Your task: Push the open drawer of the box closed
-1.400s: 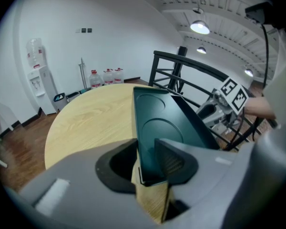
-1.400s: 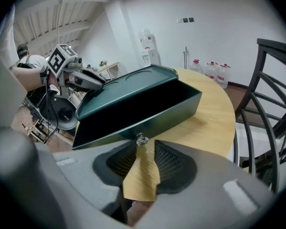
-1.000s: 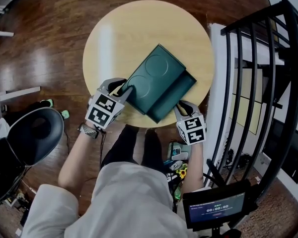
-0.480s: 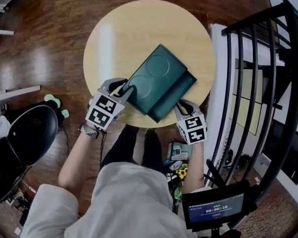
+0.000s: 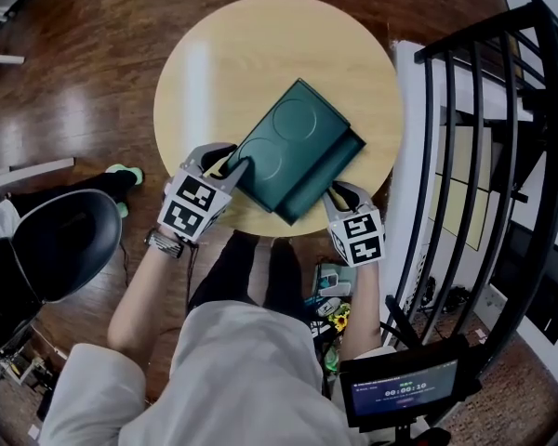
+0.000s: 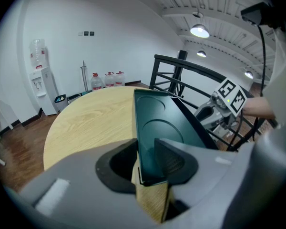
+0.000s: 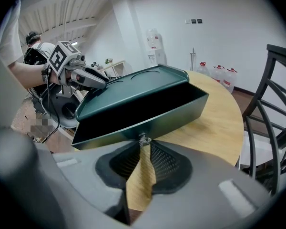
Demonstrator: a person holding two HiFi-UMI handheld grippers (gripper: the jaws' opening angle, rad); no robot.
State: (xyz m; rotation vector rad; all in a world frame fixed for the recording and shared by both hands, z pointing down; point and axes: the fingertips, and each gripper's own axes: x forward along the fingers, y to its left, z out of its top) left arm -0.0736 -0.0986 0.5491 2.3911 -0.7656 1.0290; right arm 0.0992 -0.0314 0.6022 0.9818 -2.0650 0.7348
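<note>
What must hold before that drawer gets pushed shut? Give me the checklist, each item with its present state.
1. The drawer stands out of the box, so there is still travel left to push: ok.
2. The left gripper clamps the box's near corner to brace it: ok.
3. The right gripper is at the drawer front, jaws closed on the knob: ok.
4. Nothing inside the drawer could jam it: cannot tell, the inside is too dark.
5. The box lies wholly on the table: ok, though it is close to the near edge.
</note>
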